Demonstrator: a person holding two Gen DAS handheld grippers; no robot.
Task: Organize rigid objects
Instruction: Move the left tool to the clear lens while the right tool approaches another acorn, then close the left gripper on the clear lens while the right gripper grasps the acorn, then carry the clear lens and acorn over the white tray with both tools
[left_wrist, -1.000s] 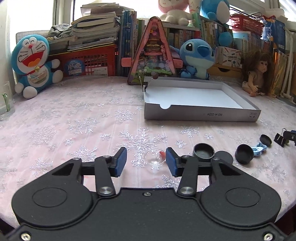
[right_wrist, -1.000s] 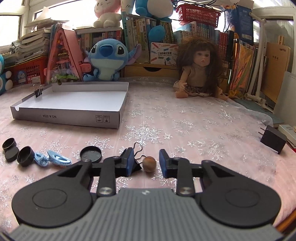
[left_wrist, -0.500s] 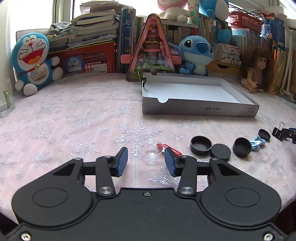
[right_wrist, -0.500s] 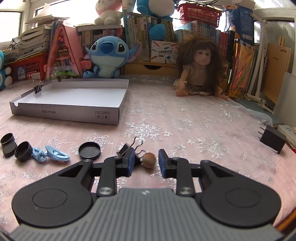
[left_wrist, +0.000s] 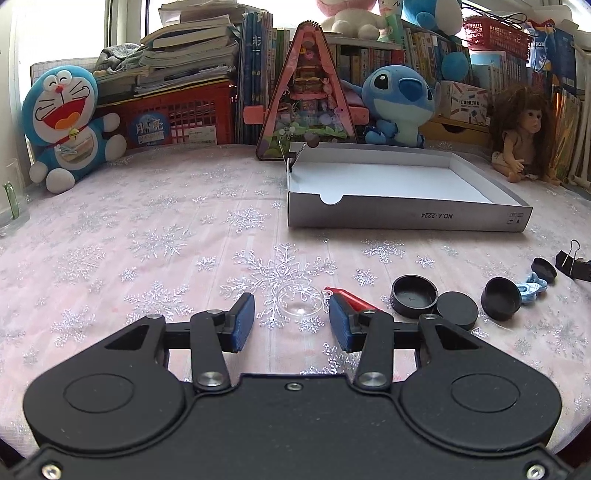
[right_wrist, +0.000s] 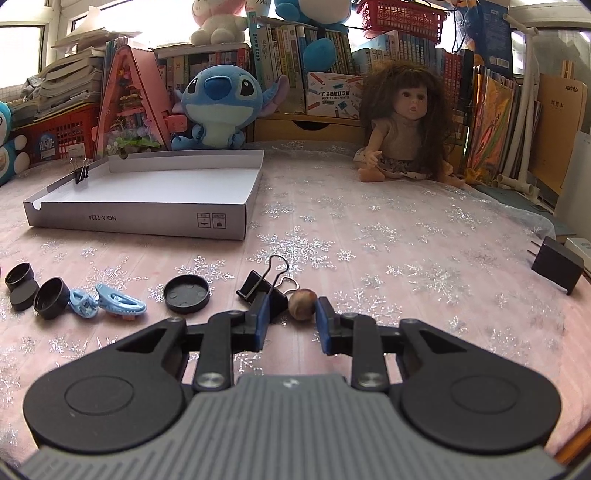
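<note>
Hovering low over the pink snowflake tablecloth (left_wrist: 147, 229), the left gripper (left_wrist: 291, 318) has its blue fingers apart around a small clear dish (left_wrist: 299, 302) — not touching it. The right gripper (right_wrist: 289, 322) is open too, near a brown ball (right_wrist: 302, 304) beside a black clip (right_wrist: 260, 288).

Small rigid objects (right_wrist: 186, 294) before empty box (right_wrist: 147, 221)

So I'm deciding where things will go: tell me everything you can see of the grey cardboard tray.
The tray is a shallow rectangular box of grey card, white inside, open on top and lying flat on the snowflake cloth. Its front wall bears upside-down printing and small symbols; one corner has a half-round notch. A black binder clip grips its side wall. Nothing else shows inside.
</note>
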